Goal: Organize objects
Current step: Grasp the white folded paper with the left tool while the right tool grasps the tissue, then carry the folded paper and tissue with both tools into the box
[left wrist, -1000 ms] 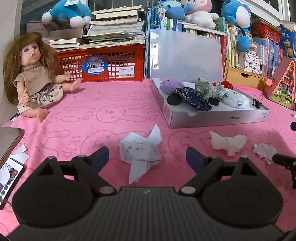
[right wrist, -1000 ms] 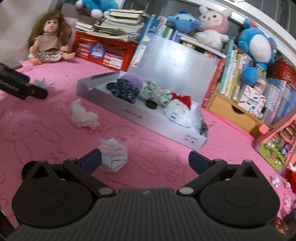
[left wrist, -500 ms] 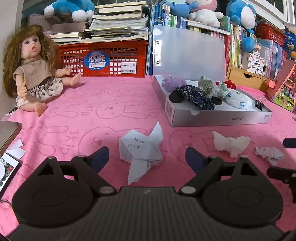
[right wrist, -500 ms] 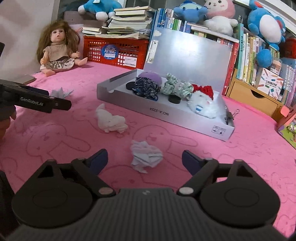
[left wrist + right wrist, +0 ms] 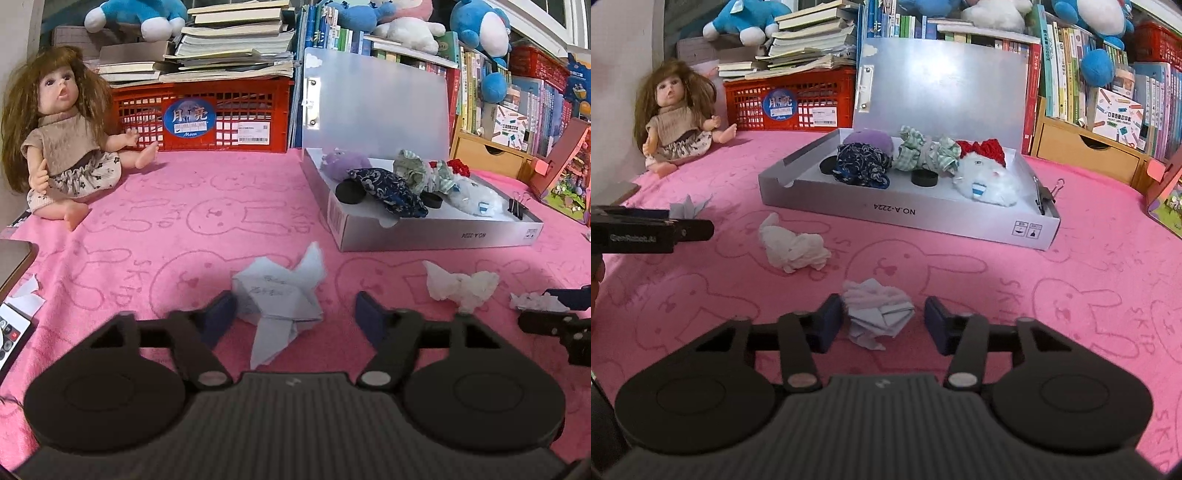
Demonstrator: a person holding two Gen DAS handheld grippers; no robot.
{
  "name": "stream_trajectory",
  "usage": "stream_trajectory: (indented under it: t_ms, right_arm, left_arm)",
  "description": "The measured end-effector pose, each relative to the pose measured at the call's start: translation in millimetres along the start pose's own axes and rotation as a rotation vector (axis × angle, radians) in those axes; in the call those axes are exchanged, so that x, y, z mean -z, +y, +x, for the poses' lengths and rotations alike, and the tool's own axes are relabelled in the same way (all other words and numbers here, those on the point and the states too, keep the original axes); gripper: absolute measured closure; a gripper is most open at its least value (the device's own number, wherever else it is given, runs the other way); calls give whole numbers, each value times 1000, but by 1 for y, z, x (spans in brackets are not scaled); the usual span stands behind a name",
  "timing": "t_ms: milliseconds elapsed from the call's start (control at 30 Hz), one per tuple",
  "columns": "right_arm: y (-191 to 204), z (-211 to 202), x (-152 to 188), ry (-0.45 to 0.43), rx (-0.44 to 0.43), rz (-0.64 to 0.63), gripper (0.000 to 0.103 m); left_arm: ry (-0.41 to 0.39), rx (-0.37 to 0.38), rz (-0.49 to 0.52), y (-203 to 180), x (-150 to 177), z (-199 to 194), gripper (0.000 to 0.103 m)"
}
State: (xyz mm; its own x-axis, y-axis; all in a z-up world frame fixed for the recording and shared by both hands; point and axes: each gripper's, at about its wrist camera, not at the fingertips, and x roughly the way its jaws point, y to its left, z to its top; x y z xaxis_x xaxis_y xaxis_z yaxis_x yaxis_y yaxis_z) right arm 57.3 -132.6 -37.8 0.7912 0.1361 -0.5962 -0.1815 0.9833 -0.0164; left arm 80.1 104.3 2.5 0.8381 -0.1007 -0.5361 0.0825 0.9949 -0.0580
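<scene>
From the left wrist view, the left gripper (image 5: 295,314) is hanging low over the pink cloth (image 5: 155,229), and its jaws have just been closing in on a folded sheet of paper (image 5: 280,295) with handwriting on it. The left finger (image 5: 218,317) is touching the paper's edge while the right finger (image 5: 369,317) is standing just apart from it, so the sheet is lying between them on the cloth, not yet squeezed. To the right, a crumpled white tissue (image 5: 461,286) is lying on the cloth, and beyond it the other gripper's tip is reaching in at the frame edge over a smaller wad. Behind, an open grey box (image 5: 436,232) is holding fabric scrunchies and soft bits, with its lid standing upright. A doll (image 5: 62,147) is sitting at the far left beside a red crate (image 5: 207,118) stacked with books. From the right wrist view, the right gripper (image 5: 882,325) is lying low on the cloth, and its jaws have just been closing around a crumpled paper ball (image 5: 877,308). The left finger (image 5: 829,325) is meeting the ball while the right finger (image 5: 936,325) is showing a sliver of pink beside it, so the grasp is not yet clenched. 1 white tissue is lying further up to the left, near the box's front wall, and the left gripper is poking in from the left edge.
</scene>
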Motion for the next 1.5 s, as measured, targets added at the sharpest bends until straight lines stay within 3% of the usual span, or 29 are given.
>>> stream_trajectory:
  t_ms: [100, 200, 1000, 1500]
  right_arm:
    - [2, -1, 0, -7, -2, -1, 63]
    - [2, -3, 0, -20, 6, 6, 63]
    - [-32, -20, -34, -109, 123, 69, 63]
    - [-62, -11, -71, -134, 153, 120, 63]
  left_arm:
    - [3, -16, -10, 0, 0, -1, 55]
    - [-6, -19, -11, -1, 0, -4, 59]
    - [-51, 46, 21, -31, -44, -25, 60]
    - [-52, 114, 26, -62, -81, 0, 60]
